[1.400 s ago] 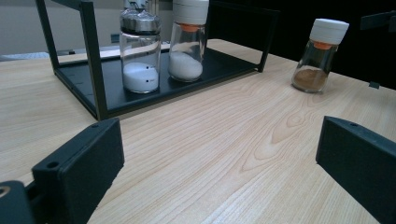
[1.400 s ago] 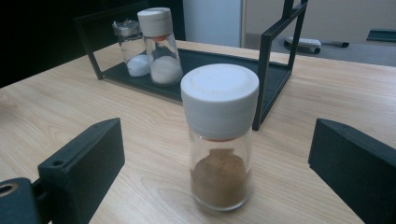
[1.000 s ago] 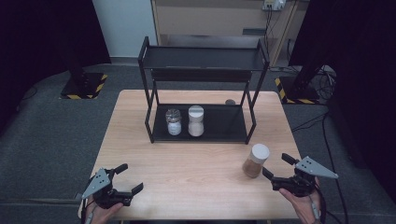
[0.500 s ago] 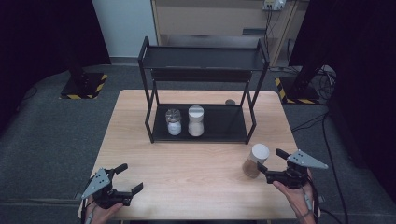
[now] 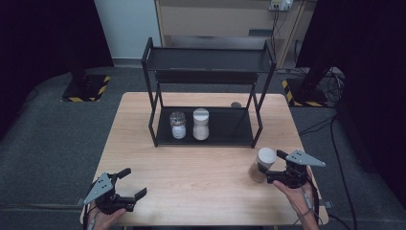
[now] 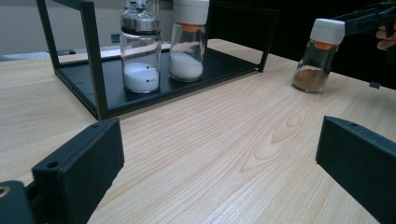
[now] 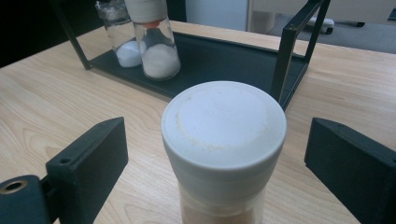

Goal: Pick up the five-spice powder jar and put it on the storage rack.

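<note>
Jaws of the right gripper (image 5: pixel 276 167) stand spread, straddling the upright white-capped glass jar of brown powder (image 7: pixel 224 140) without touching; left gripper (image 5: pixel 128 184), likewise released, rests well apart.

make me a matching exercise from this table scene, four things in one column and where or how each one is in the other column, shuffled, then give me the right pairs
Things:
1. brown-powder jar
2. metal-capped jar
3. left gripper
4. top shelf

Places or states:
A. bare, nothing standing on it
B. on the rack's bottom shelf, beside the white-capped jar
C. open over the table's near left corner, holding nothing
D. on the table in front of the rack, between the open jaws of the right gripper

Pairs: 1-D, 2-B, 3-C, 4-A
</note>
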Motion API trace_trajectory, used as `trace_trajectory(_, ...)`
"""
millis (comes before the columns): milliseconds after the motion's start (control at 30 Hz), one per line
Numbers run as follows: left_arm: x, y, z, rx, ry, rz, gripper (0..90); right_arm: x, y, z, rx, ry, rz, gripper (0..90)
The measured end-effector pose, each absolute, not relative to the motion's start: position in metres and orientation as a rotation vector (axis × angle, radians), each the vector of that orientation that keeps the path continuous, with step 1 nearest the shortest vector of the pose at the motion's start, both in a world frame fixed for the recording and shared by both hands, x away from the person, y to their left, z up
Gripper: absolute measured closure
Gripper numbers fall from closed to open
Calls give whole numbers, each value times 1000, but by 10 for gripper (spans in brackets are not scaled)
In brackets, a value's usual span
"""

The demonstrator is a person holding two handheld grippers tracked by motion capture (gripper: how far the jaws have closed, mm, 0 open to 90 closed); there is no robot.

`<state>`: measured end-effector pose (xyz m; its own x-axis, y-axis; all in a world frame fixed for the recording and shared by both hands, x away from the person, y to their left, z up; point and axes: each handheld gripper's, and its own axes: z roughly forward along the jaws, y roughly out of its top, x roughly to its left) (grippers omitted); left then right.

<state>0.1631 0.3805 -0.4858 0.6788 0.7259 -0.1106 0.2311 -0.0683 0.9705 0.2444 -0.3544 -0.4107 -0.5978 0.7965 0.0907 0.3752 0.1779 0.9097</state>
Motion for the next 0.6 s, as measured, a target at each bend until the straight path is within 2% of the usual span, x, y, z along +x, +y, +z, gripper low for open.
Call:
trace_trajectory(400,163,381,-486,1630,795,487,0,256,-349,-415,1107,2070,1378,132)
trace_trajectory(600,163,381,-486,1630,796,488,0,256,-346,-417,1087,2075,1362,279)
